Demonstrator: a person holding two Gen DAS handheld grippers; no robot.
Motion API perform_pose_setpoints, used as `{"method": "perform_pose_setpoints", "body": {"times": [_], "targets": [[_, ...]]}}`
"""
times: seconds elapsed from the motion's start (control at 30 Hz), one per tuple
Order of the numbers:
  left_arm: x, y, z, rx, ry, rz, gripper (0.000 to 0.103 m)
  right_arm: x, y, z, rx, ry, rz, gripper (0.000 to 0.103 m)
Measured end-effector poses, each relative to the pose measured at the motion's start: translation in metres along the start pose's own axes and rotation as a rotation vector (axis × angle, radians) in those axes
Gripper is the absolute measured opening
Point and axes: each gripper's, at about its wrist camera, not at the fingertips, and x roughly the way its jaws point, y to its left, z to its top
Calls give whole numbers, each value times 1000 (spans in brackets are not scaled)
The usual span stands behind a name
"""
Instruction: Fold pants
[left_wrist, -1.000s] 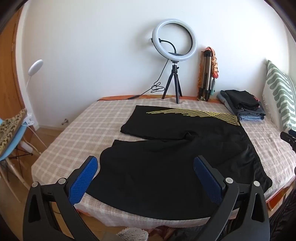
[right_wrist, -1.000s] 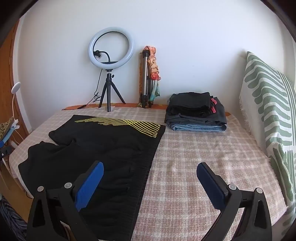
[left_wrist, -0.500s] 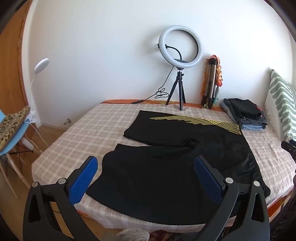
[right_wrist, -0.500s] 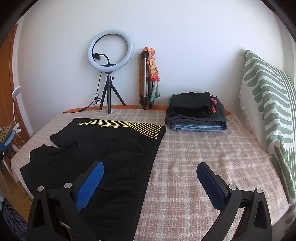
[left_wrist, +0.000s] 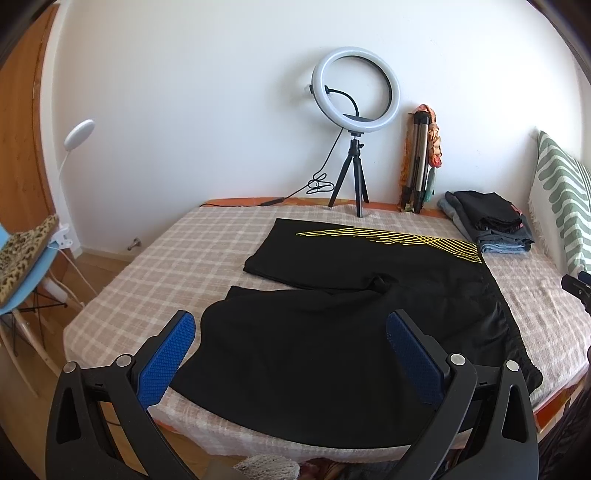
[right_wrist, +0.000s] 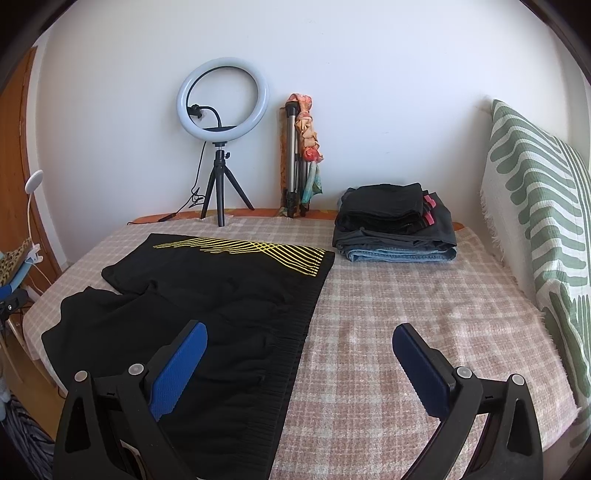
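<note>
Black shorts (left_wrist: 332, 332) with yellow stripes lie spread flat on the checked bed (left_wrist: 166, 258), legs toward the left, ribbed waistband toward the right. My left gripper (left_wrist: 290, 354) hovers open above the near leg, nothing between its blue pads. In the right wrist view the same shorts (right_wrist: 207, 295) fill the left half of the bed (right_wrist: 424, 314). My right gripper (right_wrist: 299, 363) hangs open over the waistband edge, holding nothing.
A stack of folded clothes (right_wrist: 395, 229) sits at the far side of the bed. A ring light on a tripod (right_wrist: 221, 147) and a folded tripod (right_wrist: 299, 155) stand against the wall. A green-striped pillow (right_wrist: 535, 221) leans at right. A blue chair (left_wrist: 26, 266) stands left.
Both grippers have pulled back and risen slightly, so the bed and shorts sit a bit farther off. Both stay open and the shorts lie unmoved.
</note>
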Motion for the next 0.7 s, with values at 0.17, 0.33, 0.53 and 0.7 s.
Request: {"method": "perform_pose_setpoints", "body": {"times": [0.17, 0.33, 0.53, 0.7], "targets": [[0, -1, 0, 2, 0, 1, 103, 1, 0, 0, -1, 3, 4, 102], [0, -1, -1, 2, 0, 2, 103, 1, 1, 0, -1, 4, 3, 102], [1, -1, -1, 3, 1, 3, 103, 1, 1, 0, -1, 2, 4, 102], [1, -1, -1, 4, 1, 3, 103, 1, 1, 0, -1, 3, 4, 102]]}}
